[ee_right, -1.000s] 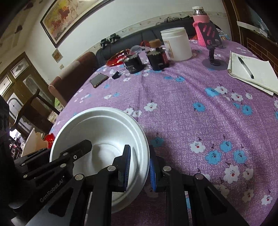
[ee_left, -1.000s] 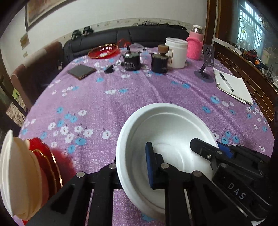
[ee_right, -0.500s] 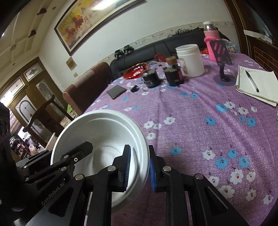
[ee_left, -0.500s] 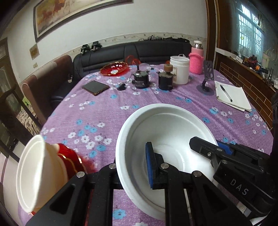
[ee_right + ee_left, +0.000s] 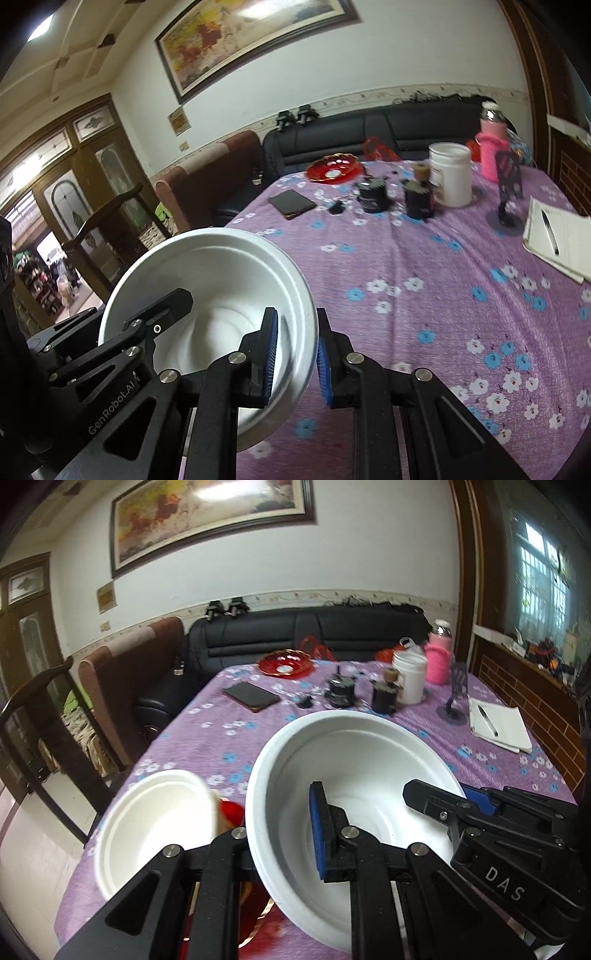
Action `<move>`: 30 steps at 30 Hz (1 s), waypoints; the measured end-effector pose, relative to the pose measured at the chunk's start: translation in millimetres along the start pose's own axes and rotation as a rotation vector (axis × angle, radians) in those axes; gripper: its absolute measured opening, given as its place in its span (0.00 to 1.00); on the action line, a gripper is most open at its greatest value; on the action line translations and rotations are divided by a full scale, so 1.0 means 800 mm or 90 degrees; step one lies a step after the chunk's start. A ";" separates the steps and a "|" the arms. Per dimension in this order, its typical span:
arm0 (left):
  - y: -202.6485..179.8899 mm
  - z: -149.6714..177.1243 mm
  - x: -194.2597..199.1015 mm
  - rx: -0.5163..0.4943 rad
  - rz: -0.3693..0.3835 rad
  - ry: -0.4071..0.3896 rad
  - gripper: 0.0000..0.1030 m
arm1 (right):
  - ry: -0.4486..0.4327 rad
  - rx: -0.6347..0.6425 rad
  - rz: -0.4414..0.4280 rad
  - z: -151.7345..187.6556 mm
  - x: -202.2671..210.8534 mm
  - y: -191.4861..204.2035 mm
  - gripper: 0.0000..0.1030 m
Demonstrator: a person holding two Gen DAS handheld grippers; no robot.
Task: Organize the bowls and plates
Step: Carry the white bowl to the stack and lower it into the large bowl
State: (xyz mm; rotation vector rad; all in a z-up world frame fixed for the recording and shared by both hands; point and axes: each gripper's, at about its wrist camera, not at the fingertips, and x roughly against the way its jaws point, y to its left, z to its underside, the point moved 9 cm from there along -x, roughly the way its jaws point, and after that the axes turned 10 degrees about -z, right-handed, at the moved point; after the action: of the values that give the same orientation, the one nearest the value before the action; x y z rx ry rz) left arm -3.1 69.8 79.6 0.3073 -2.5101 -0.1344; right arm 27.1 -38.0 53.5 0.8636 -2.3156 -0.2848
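Left wrist view: a second white bowl sits over red plates at the table's near left edge. Beside it, the left gripper clamps the near-left rim of a raised white bowl, while the right gripper pinches its opposite rim above the purple floral cloth.

Both grippers' fingers clamped

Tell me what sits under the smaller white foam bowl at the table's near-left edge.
Under the smaller white foam bowl, a red gold-rimmed plate shows; the bowl and the left gripper cover most of it, so how many plates are stacked cannot be told.
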 end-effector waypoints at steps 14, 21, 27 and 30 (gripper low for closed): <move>0.158 0.017 -0.003 0.124 -0.064 0.006 0.15 | 0.054 0.103 -0.027 -0.001 -0.079 0.137 0.21; 0.197 0.027 -0.026 0.146 -0.091 0.023 0.15 | 0.100 0.108 -0.033 0.011 -0.134 0.161 0.21; 0.211 0.045 -0.054 0.155 -0.095 0.053 0.15 | 0.124 0.118 -0.014 0.021 -0.160 0.163 0.21; 0.214 0.051 -0.062 0.158 -0.097 0.062 0.15 | 0.134 0.117 -0.008 0.025 -0.171 0.161 0.21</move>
State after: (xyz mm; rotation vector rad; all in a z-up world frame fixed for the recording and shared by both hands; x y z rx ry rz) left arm -19.8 248.8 47.3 0.5919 -2.4069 0.1294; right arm 27.4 148.4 22.7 0.9496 -2.1630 0.0160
